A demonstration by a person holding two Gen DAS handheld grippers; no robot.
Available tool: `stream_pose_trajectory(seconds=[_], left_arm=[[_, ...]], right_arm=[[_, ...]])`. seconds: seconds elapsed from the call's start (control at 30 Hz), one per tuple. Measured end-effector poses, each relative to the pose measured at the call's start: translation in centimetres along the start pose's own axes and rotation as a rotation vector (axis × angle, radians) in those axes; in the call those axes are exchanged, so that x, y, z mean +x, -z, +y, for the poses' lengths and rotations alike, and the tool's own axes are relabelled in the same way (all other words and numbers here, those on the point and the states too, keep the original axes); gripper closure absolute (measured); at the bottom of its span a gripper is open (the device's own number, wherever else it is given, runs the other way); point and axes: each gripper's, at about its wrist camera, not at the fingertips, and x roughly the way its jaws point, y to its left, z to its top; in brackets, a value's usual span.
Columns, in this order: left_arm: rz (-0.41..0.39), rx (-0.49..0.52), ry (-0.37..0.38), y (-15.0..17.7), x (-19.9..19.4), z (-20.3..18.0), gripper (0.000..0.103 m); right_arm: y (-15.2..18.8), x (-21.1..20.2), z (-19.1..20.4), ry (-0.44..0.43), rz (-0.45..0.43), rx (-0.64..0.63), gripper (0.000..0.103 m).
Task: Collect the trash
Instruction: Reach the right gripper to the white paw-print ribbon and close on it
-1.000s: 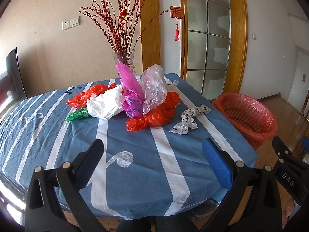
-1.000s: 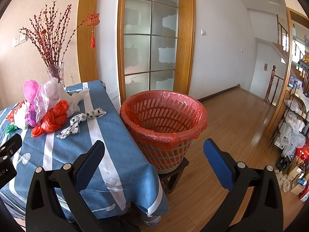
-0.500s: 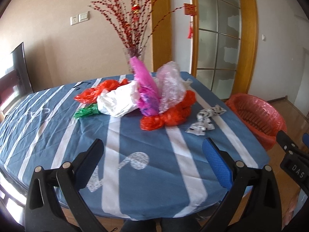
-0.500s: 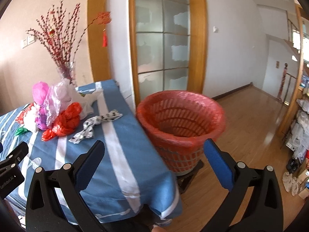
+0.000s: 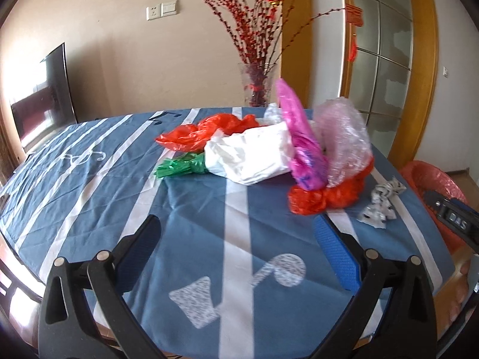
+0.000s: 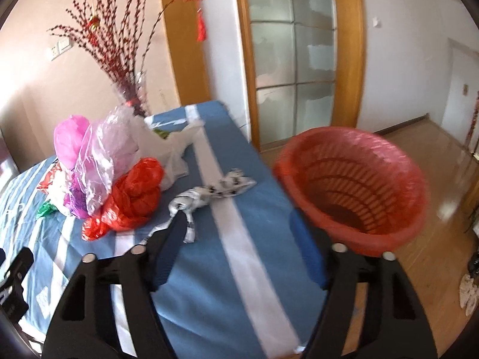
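Right gripper [image 6: 236, 239] – jaws just narrowing, empty – nears the spotted wrapper [image 6: 209, 194]; closing early could miss it. Left gripper [image 5: 239, 248] spread, empty.

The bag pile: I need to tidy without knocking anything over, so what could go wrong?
The glass vase of red branches stands just behind the bag pile, so pulling bags could tip it. The spotted wrapper lies near the table edge and could slide off. The bags overlap; grabbing one may drag others.

Crumpled plastic bags [image 5: 248, 155] heaped on tablecloth [image 5: 209, 233]
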Motion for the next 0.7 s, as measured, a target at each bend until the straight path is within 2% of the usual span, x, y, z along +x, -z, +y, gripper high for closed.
stream_pose_trajectory(seconds=[0.03,0.17,0.5,0.6,0.7], left_arm=[[0.004,-0.004,-0.003,0.0,0.2,0.2,0.004],[0.016,-0.015,-0.011,-0.1,1.1,1.1,0.004],[0.031,-0.032,-0.001,-0.3,2.5,2.0,0.004],[0.035,-0.031,0.006,-0.3,2.7,2.0,0.004],[0.034,-0.031,0.015,-0.4,2.7,1.9,0.004]], right_arm=[[-0.1,0.5,0.2,-0.014,0.014,0.003,0.043],[-0.6,3.1,1.6,-0.063,0.067,0.01,0.048],[-0.7,6.3,3.1,-0.106,0.156,0.019,0.053],[-0.6,7.1,3.3,-0.11,0.187,0.014,0.059],[-0.3,7.5,3.4,-0.101,0.19,0.001,0.074]])
